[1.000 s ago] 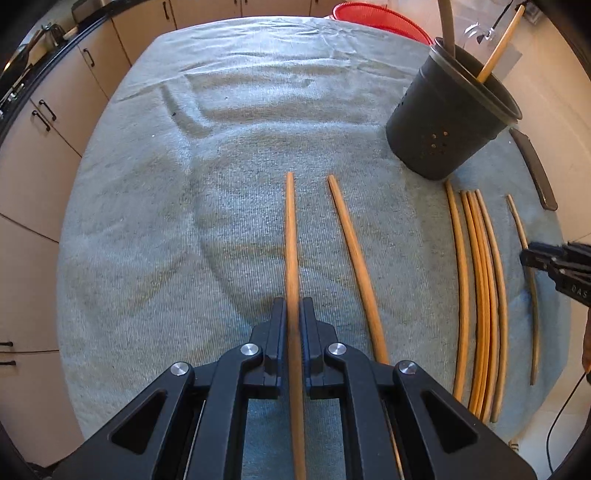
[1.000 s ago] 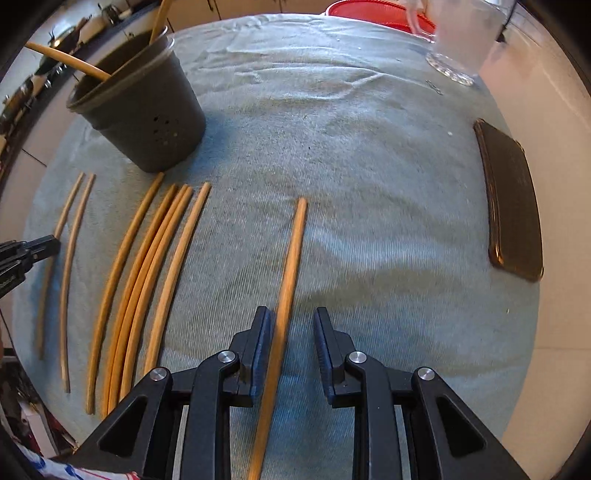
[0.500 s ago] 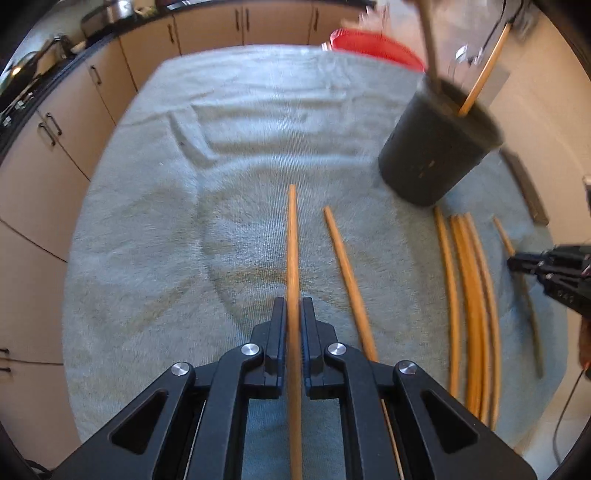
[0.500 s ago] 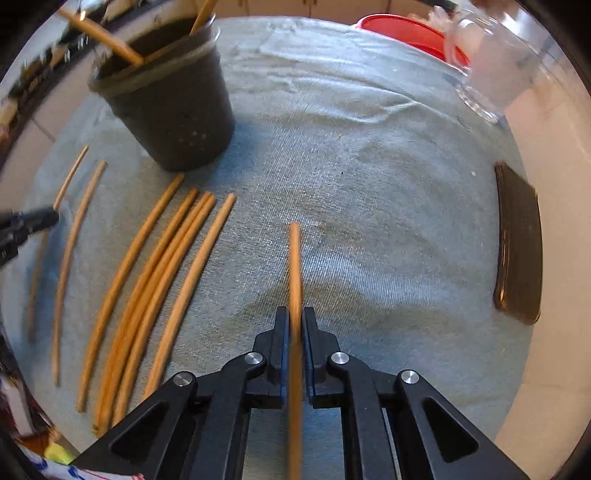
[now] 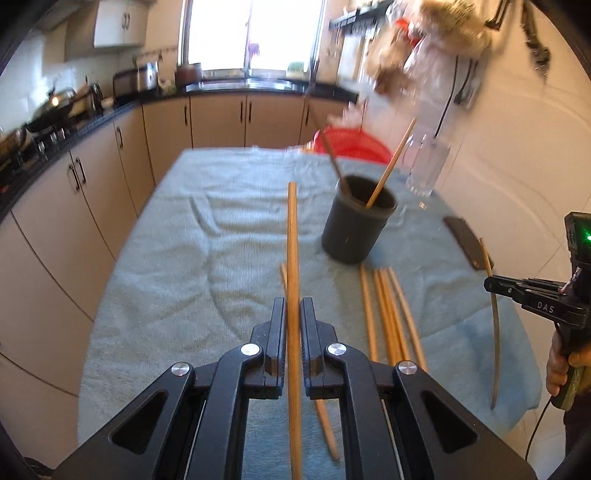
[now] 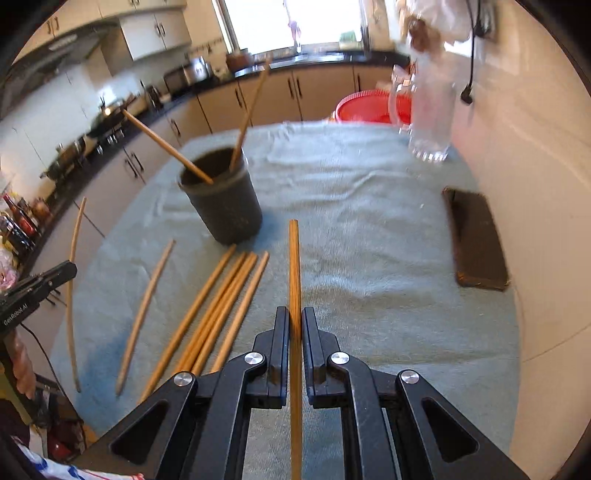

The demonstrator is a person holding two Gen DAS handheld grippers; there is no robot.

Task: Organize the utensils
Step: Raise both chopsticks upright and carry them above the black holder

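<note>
Left wrist view: our left gripper [image 5: 293,317] clamps one long wooden chopstick [image 5: 293,258]; our right gripper [image 6: 294,325] clamps another wooden chopstick [image 6: 294,266] near the dark round utensil holder [image 6: 225,206].

You are working in a home kitchen: beige cabinets [image 5: 221,118] run under a dark countertop [image 5: 258,88], a wok [image 5: 55,107] sits on the stove, a sink lies below the bright window [image 5: 251,33], and wall cupboards [image 6: 155,26] hang above bottles [image 6: 18,218] beside your towel-covered bench [image 6: 369,221].
</note>
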